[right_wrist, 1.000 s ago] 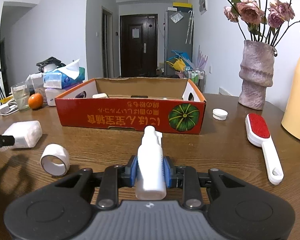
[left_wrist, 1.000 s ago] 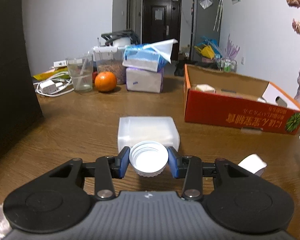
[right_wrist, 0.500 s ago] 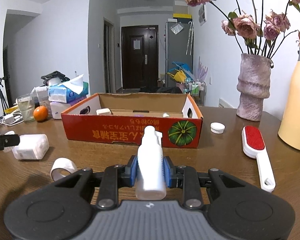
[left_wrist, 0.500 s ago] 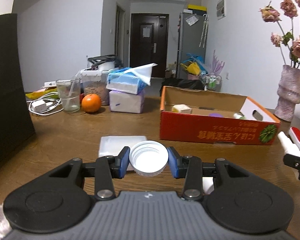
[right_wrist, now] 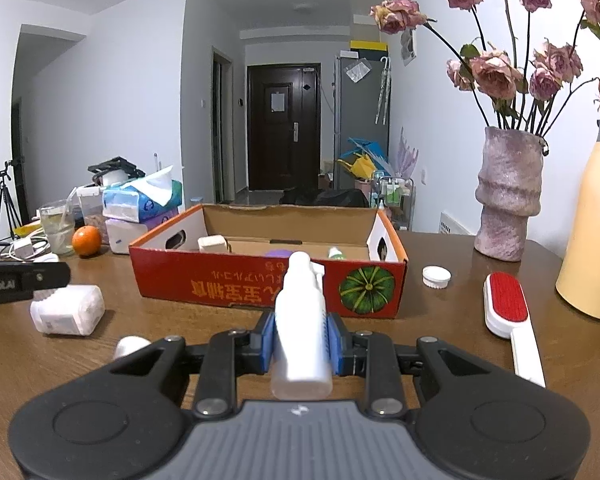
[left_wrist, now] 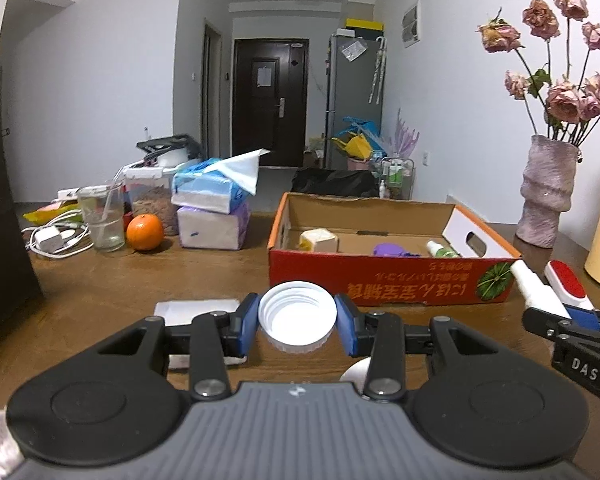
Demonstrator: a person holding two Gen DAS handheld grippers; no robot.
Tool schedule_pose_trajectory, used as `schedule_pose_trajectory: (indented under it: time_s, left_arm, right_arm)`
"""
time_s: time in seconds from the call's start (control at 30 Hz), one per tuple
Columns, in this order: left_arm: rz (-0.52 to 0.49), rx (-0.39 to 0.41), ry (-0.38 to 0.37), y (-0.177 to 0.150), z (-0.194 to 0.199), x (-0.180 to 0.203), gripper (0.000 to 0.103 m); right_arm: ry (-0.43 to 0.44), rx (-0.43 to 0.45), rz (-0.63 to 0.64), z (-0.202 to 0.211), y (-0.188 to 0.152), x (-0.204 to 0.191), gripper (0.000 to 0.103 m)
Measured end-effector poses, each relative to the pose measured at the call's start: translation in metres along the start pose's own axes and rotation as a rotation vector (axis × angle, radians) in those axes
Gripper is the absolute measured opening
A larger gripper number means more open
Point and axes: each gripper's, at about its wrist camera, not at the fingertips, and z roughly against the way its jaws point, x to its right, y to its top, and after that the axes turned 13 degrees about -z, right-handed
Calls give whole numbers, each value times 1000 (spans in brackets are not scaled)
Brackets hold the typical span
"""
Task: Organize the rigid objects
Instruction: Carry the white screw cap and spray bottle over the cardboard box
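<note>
1. Left gripper (left_wrist: 297, 322) clamps a white screw cap (left_wrist: 297, 316), hollow side up, short of the red cardboard box (left_wrist: 380, 280).
2. Right gripper (right_wrist: 301, 344) pinches a white spray bottle (right_wrist: 301, 328), nozzle aimed boxward, likely for dropping in.

White walls (left_wrist: 100, 92) – dark door (left_wrist: 270, 100), grey fridge (left_wrist: 354, 92).

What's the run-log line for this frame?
left gripper: shut on white cap | right gripper: shut on spray bottle | cardboard box: ahead
</note>
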Motion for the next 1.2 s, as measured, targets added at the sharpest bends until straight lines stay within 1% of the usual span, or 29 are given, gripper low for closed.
schedule_pose_trajectory:
  time_s: [0.23, 0.57, 0.63, 0.93, 1.2]
  left_arm:
    - [-2, 28, -7, 18, -8, 7, 41]
    - [27, 32, -14, 38, -33, 13, 41]
    - [33, 28, -6, 42, -39, 15, 41]
    - [73, 29, -14, 55, -65, 11, 41]
    - [91, 26, -1, 65, -86, 6, 41]
  right_arm:
    - [8, 15, -12, -5, 9, -7, 26]
    - [-3, 33, -28, -22, 21, -9, 26]
    - [-5, 36, -36, -26, 24, -8, 26]
    - [-9, 34, -57, -48, 33, -5, 26]
    - [-2, 29, -65, -70, 40, -6, 26]
